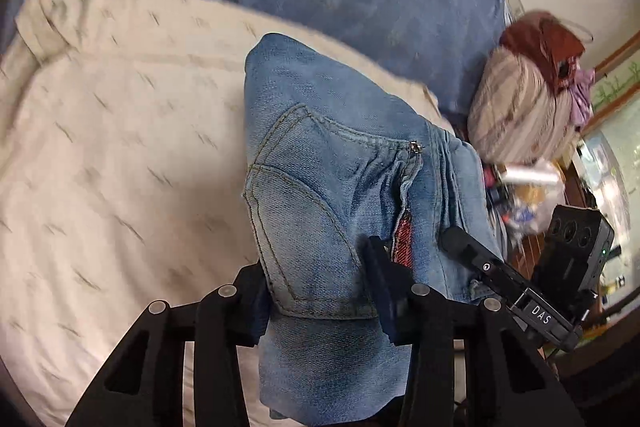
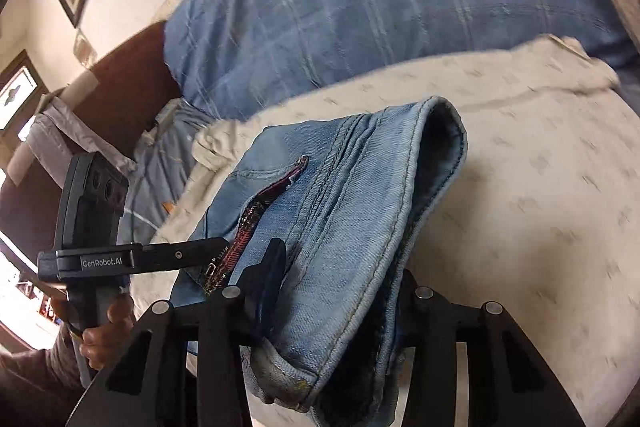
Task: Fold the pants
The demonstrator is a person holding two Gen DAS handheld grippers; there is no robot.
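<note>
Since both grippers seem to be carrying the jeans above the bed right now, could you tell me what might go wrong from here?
1. The left gripper and right gripper each pinch a thick bunch of the jeans; heavy denim could slip out mid-move.
2. The open zipper lies close to the left gripper's finger and might snag.
3. The jeans hang bunched, so laid on the cream sheet they may crease rather than fold flat.

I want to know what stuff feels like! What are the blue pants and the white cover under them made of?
The pants look like denim: faded light-blue woven twill, matte, with thick stitched seams and a metal zipper. The white cover looks like soft cotton-type bedsheet fabric, matte, cream with small grey dashes; blur hides its weave, so that is a guess.
</note>
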